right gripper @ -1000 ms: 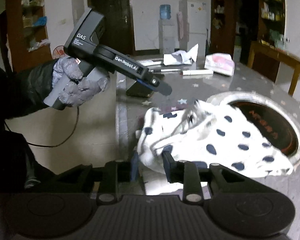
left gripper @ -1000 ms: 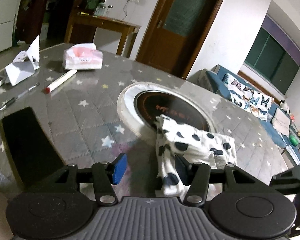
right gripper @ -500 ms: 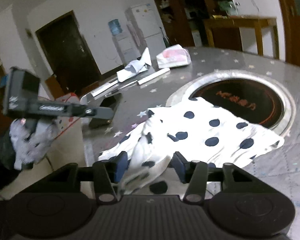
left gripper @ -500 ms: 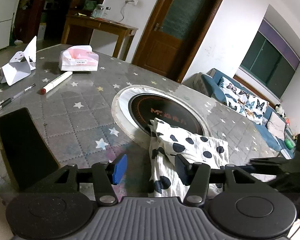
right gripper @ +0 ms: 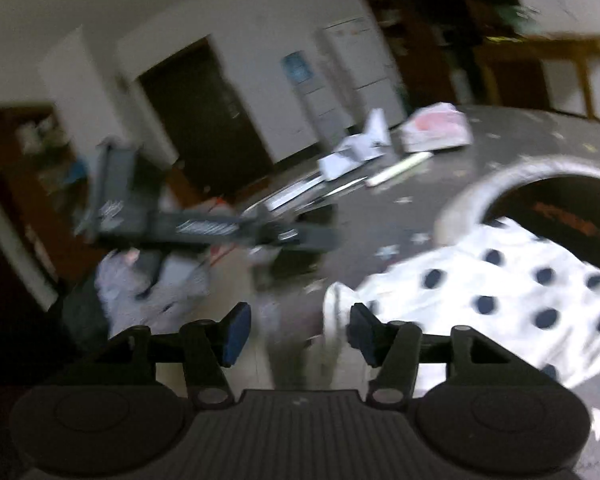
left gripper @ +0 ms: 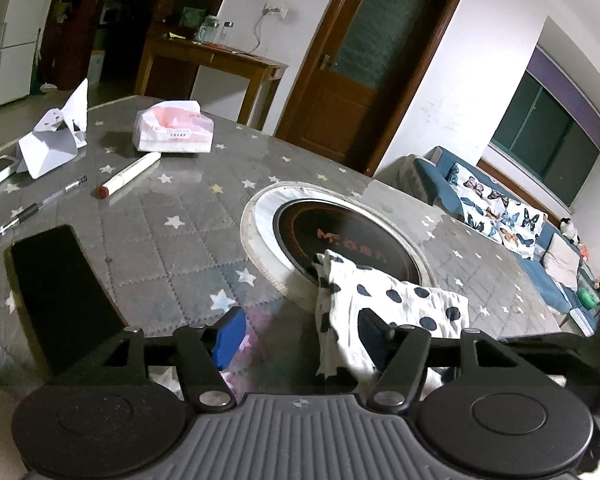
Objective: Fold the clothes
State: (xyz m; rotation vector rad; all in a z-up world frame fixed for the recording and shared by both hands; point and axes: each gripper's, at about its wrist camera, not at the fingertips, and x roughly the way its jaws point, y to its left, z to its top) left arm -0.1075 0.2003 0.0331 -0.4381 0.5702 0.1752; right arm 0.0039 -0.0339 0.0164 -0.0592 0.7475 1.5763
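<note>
Left gripper (left gripper: 298,334): It is held low over the near edge of the worktop (left gripper: 172,216). Its jaws are wide apart and nothing is held. One blue pad (left gripper: 229,336) is over bare worktop. The other pad is in front of the cloth, and whether it is touched cannot be told. It is likely kept there so that a cloth edge can be picked up next.

Right gripper (right gripper: 296,334): Its jaws are wide apart too, and nothing is held. This view is blurred, so small things cannot be made out. The cloth edge is seen just beside one pad.

Left hand (right gripper: 148,288): It is seen in a grey glove in the right view, with the left tool held in it.

Cloth (left gripper: 384,308): A white cloth with dark blue dots is laid on the worktop near the front edge. It looks folded into a thick, bumpy pad. Its far corner is laid over the round cooker (left gripper: 340,236) set in the worktop. It looks soft and floppy, so it may slip open when lifted.

Phone (left gripper: 56,292): It is laid flat, well apart from the cloth.

Farther back: A marker (left gripper: 130,174), a pen (left gripper: 40,206), a tissue pack (left gripper: 174,130) and folded paper (left gripper: 54,136) are left out of the way.
</note>
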